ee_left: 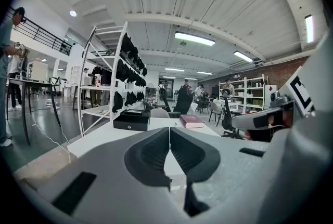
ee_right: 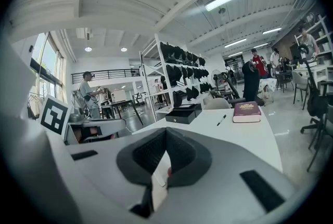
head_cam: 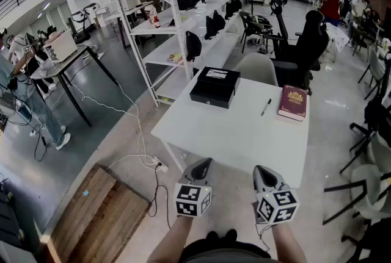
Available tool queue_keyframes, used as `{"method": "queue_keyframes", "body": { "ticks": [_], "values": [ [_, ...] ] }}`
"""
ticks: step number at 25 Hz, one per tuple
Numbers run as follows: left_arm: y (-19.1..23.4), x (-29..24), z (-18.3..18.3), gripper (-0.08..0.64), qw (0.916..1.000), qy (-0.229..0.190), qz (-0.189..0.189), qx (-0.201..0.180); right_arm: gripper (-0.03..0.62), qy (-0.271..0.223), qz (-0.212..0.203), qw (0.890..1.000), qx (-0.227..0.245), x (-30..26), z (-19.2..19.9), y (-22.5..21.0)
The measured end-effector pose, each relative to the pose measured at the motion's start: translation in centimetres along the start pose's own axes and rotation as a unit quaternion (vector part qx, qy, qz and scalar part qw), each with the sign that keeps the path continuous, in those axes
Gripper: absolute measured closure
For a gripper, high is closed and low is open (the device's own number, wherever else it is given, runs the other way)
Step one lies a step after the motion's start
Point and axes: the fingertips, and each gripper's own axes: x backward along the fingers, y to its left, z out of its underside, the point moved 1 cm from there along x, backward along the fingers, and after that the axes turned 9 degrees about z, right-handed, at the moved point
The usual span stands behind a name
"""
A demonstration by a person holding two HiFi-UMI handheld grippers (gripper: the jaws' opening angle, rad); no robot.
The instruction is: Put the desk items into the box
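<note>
On the white table [head_cam: 232, 133] stand a black box [head_cam: 214, 86] with its lid down at the far left, a black pen [head_cam: 266, 107] and a dark red book [head_cam: 293, 102] at the far right. Both grippers hover off the near edge of the table, apart from all three items. My left gripper [head_cam: 204, 162] is shut with nothing in it, and so is my right gripper [head_cam: 259, 170]. In the left gripper view the left gripper [ee_left: 169, 129] points at the box [ee_left: 131, 119] and book [ee_left: 191, 121]. In the right gripper view the right gripper [ee_right: 165, 130] faces the box [ee_right: 184, 113], pen [ee_right: 221, 120] and book [ee_right: 246, 112].
A white shelf rack [head_cam: 183, 5] with black bags stands behind the table. A grey chair [head_cam: 256, 66] and a black office chair [head_cam: 302, 42] are at the far side. A wooden pallet [head_cam: 98, 213] and a power strip with cables [head_cam: 160, 164] lie on the floor at left. People stand farther off.
</note>
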Motion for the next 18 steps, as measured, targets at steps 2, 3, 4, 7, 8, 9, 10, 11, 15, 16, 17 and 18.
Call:
{"method": "queue_keyframes", "body": {
  "ticks": [2, 3, 4, 7, 8, 9, 10, 11, 15, 16, 17, 18],
  "values": [
    [0.0, -0.1, 0.1, 0.551, 1.0, 0.001, -0.001, 0.002, 0.589, -0.001, 0.0, 1.0, 0.0, 0.0, -0.1, -0.2],
    [0.0, -0.1, 0.1, 0.551, 1.0, 0.002, -0.003, 0.002, 0.589, -0.002, 0.0, 1.0, -0.001, 0.0, -0.2, -0.3],
    [0.0, -0.2, 0.2, 0.551, 1.0, 0.002, -0.005, 0.003, 0.589, -0.004, -0.001, 1.0, -0.003, 0.1, -0.3, -0.4],
    [0.0, -0.3, 0.3, 0.551, 0.9999, 0.003, -0.012, 0.0, 0.589, -0.016, -0.004, 1.0, -0.008, 0.3, -0.6, -0.5],
    [-0.1, -0.4, 0.2, 0.551, 0.9999, 0.003, -0.013, -0.001, 0.589, -0.019, -0.004, 1.0, -0.008, 0.3, -0.7, -0.6],
    [-0.2, -0.5, 0.2, 0.551, 0.9999, 0.003, -0.013, -0.001, 0.589, -0.021, -0.003, 1.0, -0.008, 0.2, -0.7, -0.8],
    [-0.2, -0.5, 0.2, 0.551, 0.9999, 0.004, -0.014, -0.001, 0.589, -0.023, -0.004, 1.0, -0.009, 0.2, -0.8, -0.9],
    [-0.3, -0.6, 0.3, 0.551, 0.9999, 0.004, -0.016, -0.001, 0.589, -0.025, -0.004, 1.0, -0.01, 0.2, -0.8, -1.0],
    [-0.6, -0.7, 0.6, 0.551, 0.9997, 0.007, -0.021, 0.0, 0.589, -0.027, -0.004, 1.0, -0.012, 0.3, -0.8, -1.5],
    [-0.7, -0.7, 0.7, 0.551, 0.9997, 0.008, -0.022, 0.0, 0.589, -0.026, -0.005, 1.0, -0.012, 0.3, -0.8, -1.6],
    [-0.8, -0.7, 0.8, 0.551, 0.9997, 0.009, -0.023, 0.0, 0.589, -0.024, -0.006, 1.0, -0.012, 0.3, -0.8, -1.8],
    [-0.9, -0.8, 0.9, 0.551, 0.9997, 0.01, -0.024, 0.0, 0.589, -0.021, -0.006, 1.0, -0.012, 0.3, -0.7, -1.9]
  ]
}}
